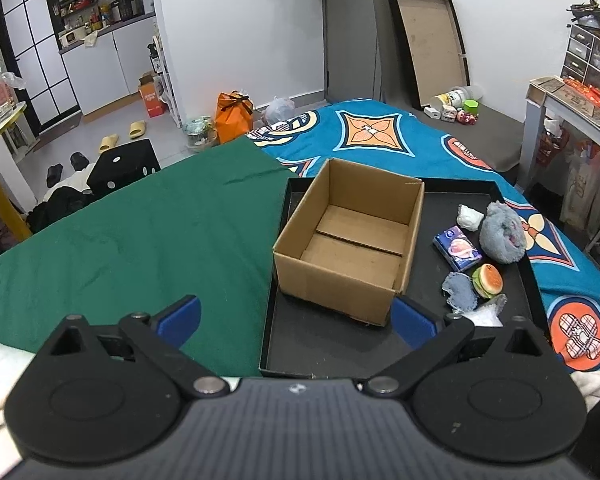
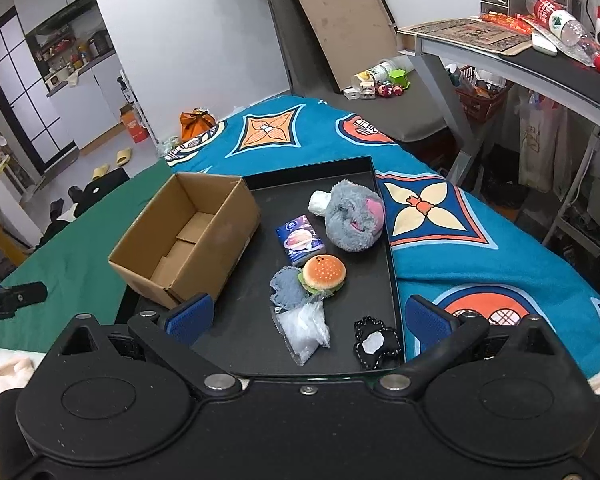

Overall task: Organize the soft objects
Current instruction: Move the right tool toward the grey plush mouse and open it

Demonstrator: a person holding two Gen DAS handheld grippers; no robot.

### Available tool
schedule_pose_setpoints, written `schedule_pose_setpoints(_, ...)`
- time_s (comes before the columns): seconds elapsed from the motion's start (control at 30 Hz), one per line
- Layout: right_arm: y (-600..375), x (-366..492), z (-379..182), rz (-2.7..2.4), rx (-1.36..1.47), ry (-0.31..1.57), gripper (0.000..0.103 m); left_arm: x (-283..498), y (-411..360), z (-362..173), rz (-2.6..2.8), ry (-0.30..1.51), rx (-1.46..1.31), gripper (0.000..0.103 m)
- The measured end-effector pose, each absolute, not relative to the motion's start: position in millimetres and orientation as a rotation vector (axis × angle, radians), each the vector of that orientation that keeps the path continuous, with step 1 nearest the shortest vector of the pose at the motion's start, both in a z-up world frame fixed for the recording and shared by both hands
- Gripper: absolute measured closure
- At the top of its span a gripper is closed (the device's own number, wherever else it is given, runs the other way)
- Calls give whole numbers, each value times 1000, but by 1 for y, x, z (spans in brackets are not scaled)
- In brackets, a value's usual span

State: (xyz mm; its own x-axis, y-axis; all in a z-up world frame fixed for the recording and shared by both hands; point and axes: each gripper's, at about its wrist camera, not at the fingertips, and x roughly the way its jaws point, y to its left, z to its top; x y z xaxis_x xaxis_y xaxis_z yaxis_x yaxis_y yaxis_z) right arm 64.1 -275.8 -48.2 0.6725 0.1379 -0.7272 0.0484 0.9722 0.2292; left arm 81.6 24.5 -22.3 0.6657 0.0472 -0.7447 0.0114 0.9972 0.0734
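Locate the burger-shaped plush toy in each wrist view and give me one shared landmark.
Left wrist view: the burger-shaped plush toy lies at right of centre, on the black tray.
Right wrist view: it lies near the centre.
Shared landmark: the open brown cardboard box, left of it in both.

Clear bag (image 1: 486, 314) behind hand-held gripper (image 1: 296, 318)

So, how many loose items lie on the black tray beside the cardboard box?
7: white wad and grey plush at the far end, blue packet, burger toy, grey felt piece, clear plastic bag, black patch nearest. The box may hide others.
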Motion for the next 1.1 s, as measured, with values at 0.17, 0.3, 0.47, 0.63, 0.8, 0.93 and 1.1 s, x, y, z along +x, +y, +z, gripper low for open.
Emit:
schedule_pose_setpoints(0.17,-276,77,-61,52,238,848,0,96,25,-31,44,848,65,3)
schedule_pose_setpoints(0.3,-279,87,-70,47,254,856,0,108,27,-41,64,861,61,3)
schedule_pose_setpoints(0.47,-280,102,-84,37,244,883,0,122,27,-55,80,870,75,3)
schedule_pose_setpoints(0.63,-280,118,-96,29,231,904,0,139,27,-69,90,883,65,4)
schedule_pose_setpoints(0.8,-277,137,-105,29,214,917,0,153,29,-81,105,884,57,5)
schedule_pose_setpoints(0.93,-276,153,-113,23,202,921,0,165,31,-90,115,887,58,8)
schedule_pose_setpoints(1.1,-275,172,-126,21,215,937,0,180,32,-103,131,899,66,14)
